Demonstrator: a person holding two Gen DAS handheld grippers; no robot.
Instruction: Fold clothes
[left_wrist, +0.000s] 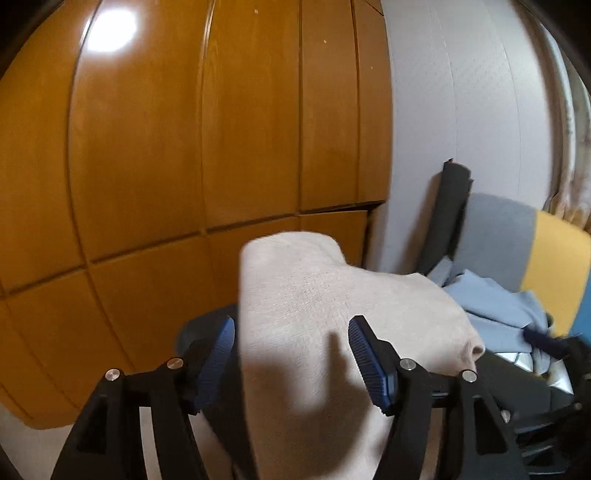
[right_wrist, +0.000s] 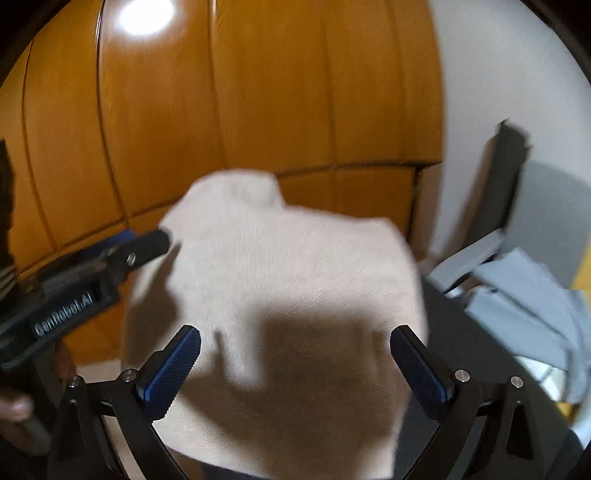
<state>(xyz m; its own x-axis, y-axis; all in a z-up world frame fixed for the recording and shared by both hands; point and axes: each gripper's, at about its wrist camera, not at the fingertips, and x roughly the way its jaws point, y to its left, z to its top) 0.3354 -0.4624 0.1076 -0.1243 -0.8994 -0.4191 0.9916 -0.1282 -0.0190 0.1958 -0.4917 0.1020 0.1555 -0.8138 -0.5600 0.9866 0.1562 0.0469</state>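
A folded cream knit garment (left_wrist: 314, 295) lies in front of both grippers; it also shows in the right wrist view (right_wrist: 280, 266). My left gripper (left_wrist: 291, 332) is open, its blue pads either side of the cloth's near part, not closed on it. In the right wrist view the left gripper (right_wrist: 147, 243) reaches in from the left, beside the garment's left edge. My right gripper (right_wrist: 295, 343) is open, wide over the garment's near half, holding nothing.
Orange wooden cupboard doors (left_wrist: 184, 147) fill the background. A white wall (left_wrist: 461, 110) stands to the right. Light blue clothes (left_wrist: 491, 302) are piled at the right, against a grey and yellow cushion (left_wrist: 554, 258). A dark panel (left_wrist: 447, 206) leans on the wall.
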